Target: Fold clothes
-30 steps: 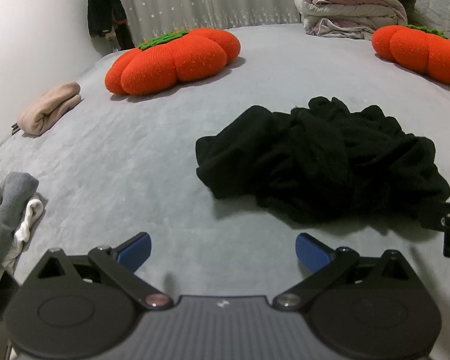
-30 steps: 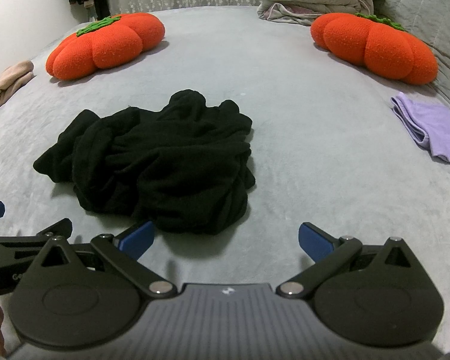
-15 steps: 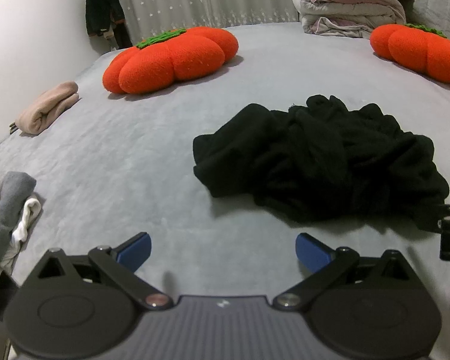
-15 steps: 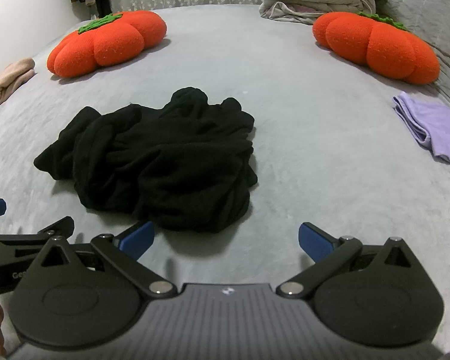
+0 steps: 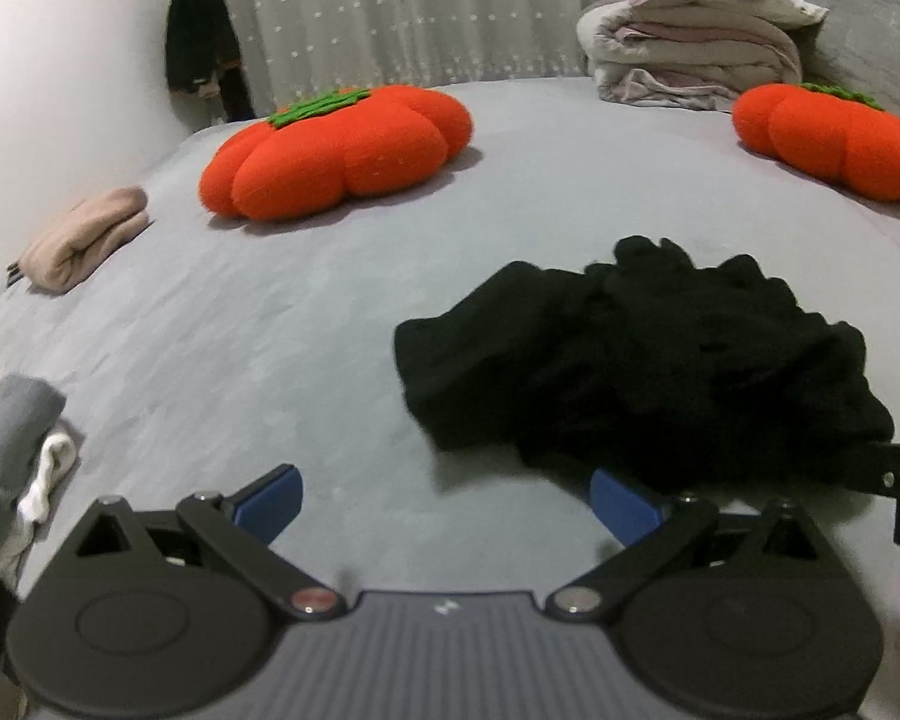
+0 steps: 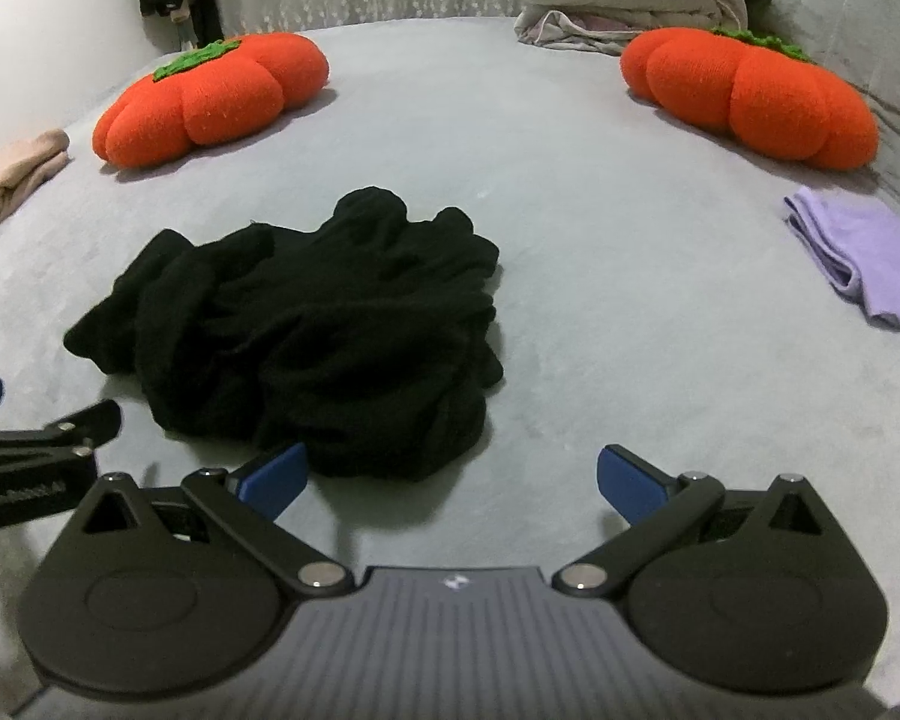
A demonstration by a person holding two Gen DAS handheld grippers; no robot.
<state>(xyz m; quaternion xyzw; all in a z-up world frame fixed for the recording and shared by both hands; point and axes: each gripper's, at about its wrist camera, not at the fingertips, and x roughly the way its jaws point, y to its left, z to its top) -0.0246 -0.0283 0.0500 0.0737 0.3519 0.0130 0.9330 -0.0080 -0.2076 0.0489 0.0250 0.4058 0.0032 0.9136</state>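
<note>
Right wrist view: crumpled black garment (image 6: 306, 330) lies just ahead of the spread right claw (image 6: 450, 480) (left-of-centre, untouched).

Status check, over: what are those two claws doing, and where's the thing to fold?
Left gripper open, empty. Right gripper open, empty. Black garment crumpled on bed, untouched. Nothing in the way.

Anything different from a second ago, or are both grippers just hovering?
Both have eased slightly toward the black garment: its near edge now reaches the right gripper and sits nearer the left gripper. Nothing grasped or released. Both stay open; the garment stays crumpled on the bed.
</note>
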